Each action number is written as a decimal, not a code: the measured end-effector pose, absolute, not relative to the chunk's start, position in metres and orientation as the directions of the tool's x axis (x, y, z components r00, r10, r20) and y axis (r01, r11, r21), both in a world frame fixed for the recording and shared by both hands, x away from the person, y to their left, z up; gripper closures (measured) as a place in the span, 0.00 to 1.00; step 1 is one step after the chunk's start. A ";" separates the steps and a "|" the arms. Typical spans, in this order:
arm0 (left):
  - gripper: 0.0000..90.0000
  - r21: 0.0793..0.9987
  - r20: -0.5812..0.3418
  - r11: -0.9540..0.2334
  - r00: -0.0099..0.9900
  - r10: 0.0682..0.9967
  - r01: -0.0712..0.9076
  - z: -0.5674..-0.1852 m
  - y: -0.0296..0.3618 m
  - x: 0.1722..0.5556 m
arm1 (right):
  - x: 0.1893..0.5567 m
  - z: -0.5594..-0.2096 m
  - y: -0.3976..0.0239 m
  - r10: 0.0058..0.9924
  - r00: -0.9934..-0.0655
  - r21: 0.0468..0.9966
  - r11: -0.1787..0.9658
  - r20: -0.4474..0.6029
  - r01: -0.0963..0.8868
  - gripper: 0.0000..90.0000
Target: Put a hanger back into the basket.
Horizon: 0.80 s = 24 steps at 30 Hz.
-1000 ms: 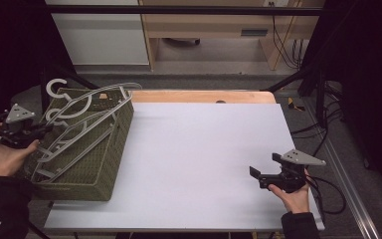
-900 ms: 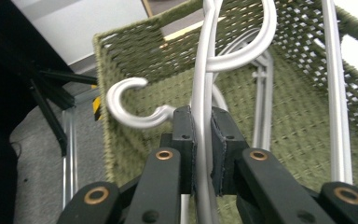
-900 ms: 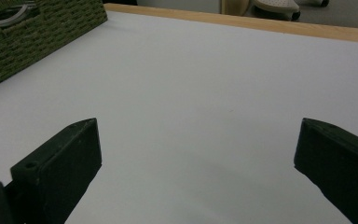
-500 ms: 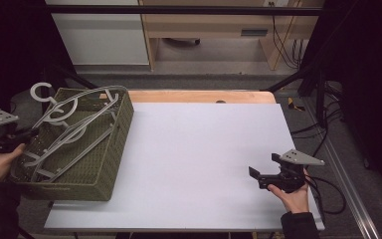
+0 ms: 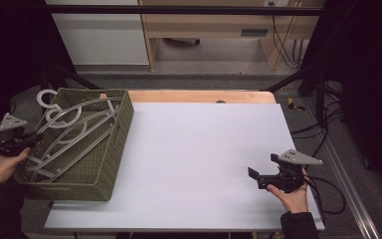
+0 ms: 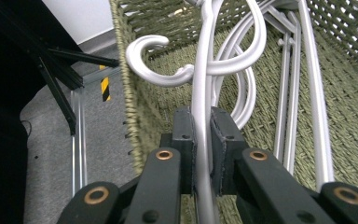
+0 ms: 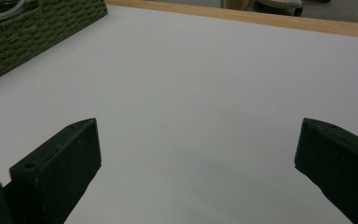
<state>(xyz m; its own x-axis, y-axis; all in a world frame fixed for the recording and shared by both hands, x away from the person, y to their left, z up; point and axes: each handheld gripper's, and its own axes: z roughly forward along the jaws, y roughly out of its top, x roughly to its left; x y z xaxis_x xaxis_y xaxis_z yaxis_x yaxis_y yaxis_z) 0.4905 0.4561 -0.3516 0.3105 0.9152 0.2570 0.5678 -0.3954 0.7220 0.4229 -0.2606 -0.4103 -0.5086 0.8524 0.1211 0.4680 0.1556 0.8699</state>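
Note:
A green woven basket (image 5: 122, 134) sits at the table's left edge and overhangs it, with several silver metal hangers (image 5: 74, 132) lying inside. My left gripper (image 5: 30, 142) is at the basket's left rim, shut on the stem of one silver hanger (image 6: 204, 60). In the left gripper view the two pads (image 6: 223, 135) squeeze that stem, and its hook curls left over the basket's rim (image 6: 126, 93). My right gripper (image 5: 256, 179) rests near the table's right front, jaws open and pointing left, with nothing between them. From the right gripper (image 7: 196, 144) the basket (image 7: 32, 28) is far off.
The white table top (image 5: 199, 144) has a wooden strip (image 5: 204, 97) along its far edge. Black frame bars and cables run at the right (image 5: 323, 134). Grey floor and a metal rail (image 6: 77, 135) lie beside the basket's left.
The left gripper, the hanger it holds and the basket have shifted a little to the left. The right gripper has stayed where it was.

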 end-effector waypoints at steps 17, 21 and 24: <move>0.81 0.630 0.242 -0.414 0.340 0.909 0.658 -0.374 0.446 0.498 | 0.422 -0.410 -0.261 0.849 -0.514 0.869 0.161 0.119 0.468 0.01; 0.77 0.617 0.234 -0.403 0.332 0.914 0.676 -0.373 0.446 0.498 | 0.422 -0.410 -0.261 0.852 -0.510 0.872 0.156 0.119 0.464 0.01; 0.85 0.612 0.233 -0.388 0.312 0.921 0.689 -0.372 0.446 0.498 | 0.422 -0.410 -0.260 0.851 -0.510 0.871 0.155 0.122 0.466 0.01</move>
